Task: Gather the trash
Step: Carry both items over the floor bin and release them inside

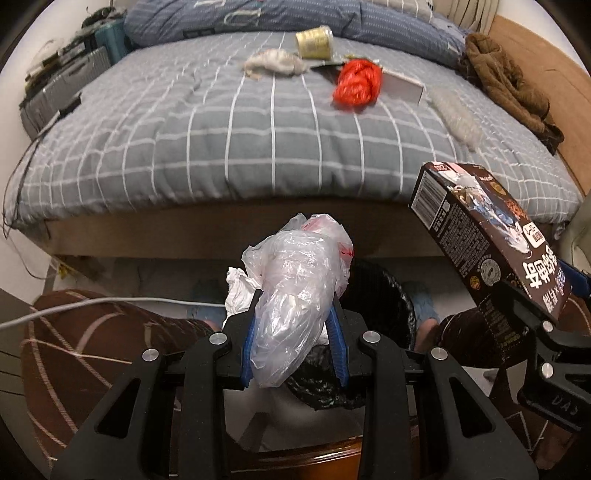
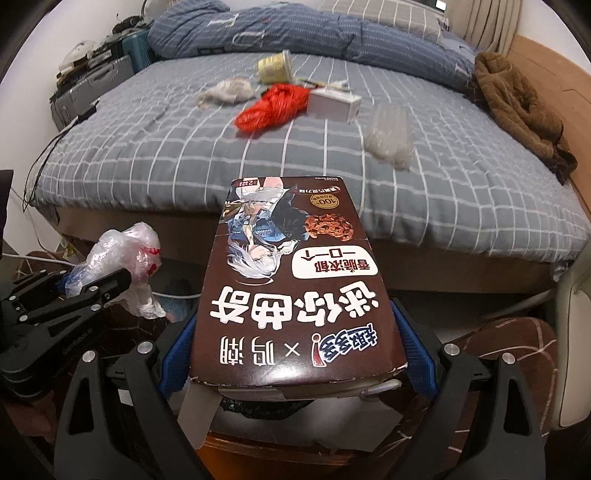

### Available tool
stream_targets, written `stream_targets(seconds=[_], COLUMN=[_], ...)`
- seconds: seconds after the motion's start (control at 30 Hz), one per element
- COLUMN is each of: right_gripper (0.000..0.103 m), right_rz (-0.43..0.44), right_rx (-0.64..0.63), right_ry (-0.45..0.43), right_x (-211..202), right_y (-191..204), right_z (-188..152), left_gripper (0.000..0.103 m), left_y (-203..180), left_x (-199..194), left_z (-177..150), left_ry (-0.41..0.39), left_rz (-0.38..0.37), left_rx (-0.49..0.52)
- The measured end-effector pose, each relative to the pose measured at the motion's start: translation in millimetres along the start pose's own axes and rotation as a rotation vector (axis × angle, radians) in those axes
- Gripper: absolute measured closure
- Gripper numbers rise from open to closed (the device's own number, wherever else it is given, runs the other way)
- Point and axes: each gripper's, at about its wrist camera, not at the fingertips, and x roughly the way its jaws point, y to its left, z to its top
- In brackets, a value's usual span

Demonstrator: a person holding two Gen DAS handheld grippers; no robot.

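My left gripper is shut on a crumpled clear plastic bag with red print, which it holds above a bin with a black liner on the floor by the bed. My right gripper is shut on a brown cookie box, its blue pads pressing both long sides. The left wrist view shows that box to the right of the bag. On the grey checked bed lie a yellow cup, a red mesh bundle, a white box, a tissue wad and clear wrap.
A brown jacket lies on the bed's right edge and blue pillows at its head. Suitcases stand left of the bed. A white cable crosses the person's knee in brown patterned trousers. A wooden edge lies just below.
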Motion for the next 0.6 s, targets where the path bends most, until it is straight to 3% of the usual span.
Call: stream_targets(seconds=[0.6], right_gripper=[0.014], right_rz=[0.005], right_rx=[-0.017], right_ry=[0.203], right_x=[93.6], right_y=[0.0], right_z=[-25.1], left_gripper=[0.071], left_y=[-4.1], left_x=[77.2], left_z=[-12.7], left_ry=[0.144], left_rz=[-0.047], left_rx=[-0.01])
